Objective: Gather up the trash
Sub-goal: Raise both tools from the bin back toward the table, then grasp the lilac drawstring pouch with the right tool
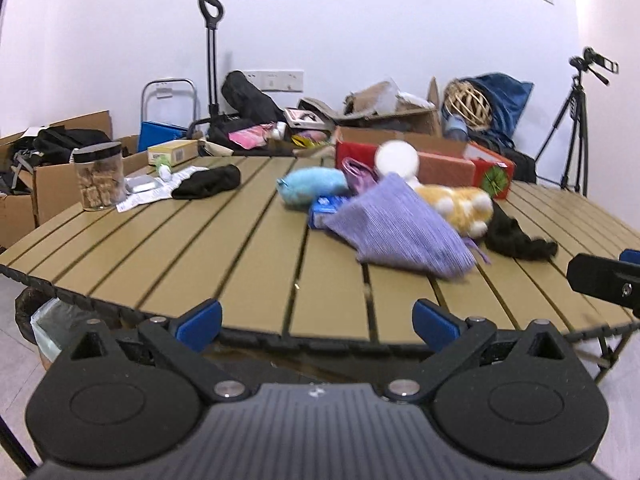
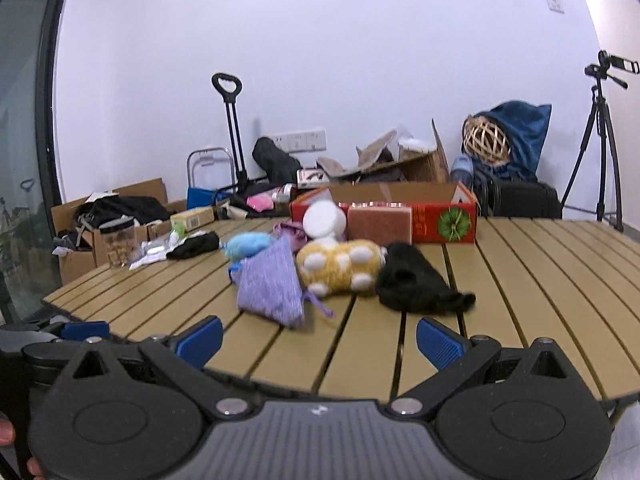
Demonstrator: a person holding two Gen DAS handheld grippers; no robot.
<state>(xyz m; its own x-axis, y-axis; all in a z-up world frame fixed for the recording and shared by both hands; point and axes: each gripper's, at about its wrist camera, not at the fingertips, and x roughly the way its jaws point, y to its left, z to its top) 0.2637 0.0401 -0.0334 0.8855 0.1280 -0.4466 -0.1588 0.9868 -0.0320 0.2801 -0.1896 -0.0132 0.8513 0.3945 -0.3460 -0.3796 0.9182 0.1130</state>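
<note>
My left gripper (image 1: 318, 324) hangs open and empty just off the near edge of the slatted tan table (image 1: 200, 256). My right gripper (image 2: 320, 342) is also open and empty at the same edge, to the right of the left one. A crumpled white paper (image 1: 160, 194) with a silver foil tray (image 1: 140, 185) lies at the far left beside a clear jar (image 1: 98, 176). A blue packet (image 1: 326, 208) peeks out from under a purple pouch (image 1: 396, 232). A bin with a pale liner (image 1: 48, 322) stands below the table's left corner.
A blue plush (image 2: 246, 244), yellow plush (image 2: 340, 264), white ball (image 2: 324, 218) and two black cloths (image 2: 416, 284) (image 2: 194, 246) crowd mid-table. A red box (image 2: 444, 216) sits at the back. Cardboard boxes, bags and a tripod (image 2: 600, 152) line the wall.
</note>
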